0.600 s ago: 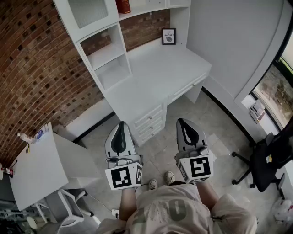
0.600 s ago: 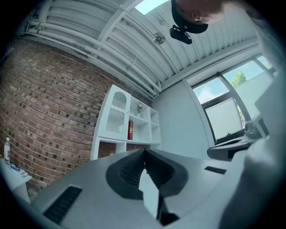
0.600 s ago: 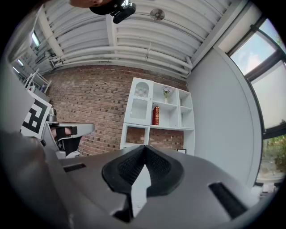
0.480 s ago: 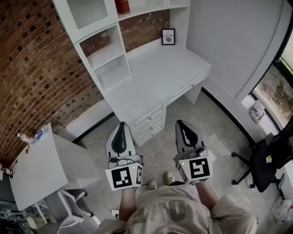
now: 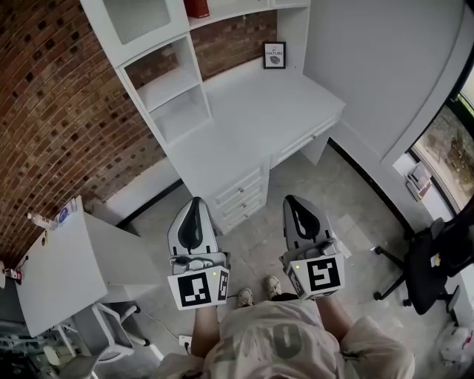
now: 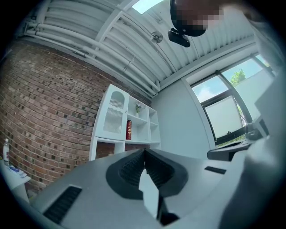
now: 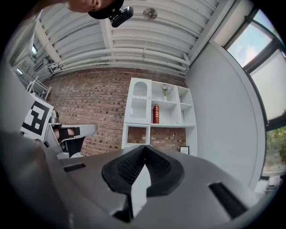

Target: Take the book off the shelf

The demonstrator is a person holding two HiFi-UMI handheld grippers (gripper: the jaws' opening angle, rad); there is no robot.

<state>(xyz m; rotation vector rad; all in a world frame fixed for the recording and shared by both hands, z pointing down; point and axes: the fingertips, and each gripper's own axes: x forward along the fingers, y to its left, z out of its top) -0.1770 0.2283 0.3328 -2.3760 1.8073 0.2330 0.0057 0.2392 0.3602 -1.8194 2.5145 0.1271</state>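
Observation:
A red book (image 7: 156, 114) stands upright on the upper shelf of a white shelf unit (image 7: 143, 118). It also shows in the left gripper view as the red book (image 6: 128, 129) and at the top edge of the head view as the red book (image 5: 197, 8). My left gripper (image 5: 192, 209) and right gripper (image 5: 294, 207) are held low over the floor, well short of the desk. Both are shut with their tips touching and nothing between them. The right gripper (image 7: 144, 148) and left gripper (image 6: 144, 152) both point toward the shelf.
A white desk (image 5: 252, 118) with drawers (image 5: 243, 196) sits under the shelves, with a small framed picture (image 5: 274, 55) at its back. A second white table (image 5: 52, 274) is at the left, a black office chair (image 5: 437, 259) at the right. A brick wall (image 5: 59, 104) is behind.
The head view has shifted slightly, so the shelf and desk sit a little differently in frame. Both grippers stay in about the same place and remain shut.

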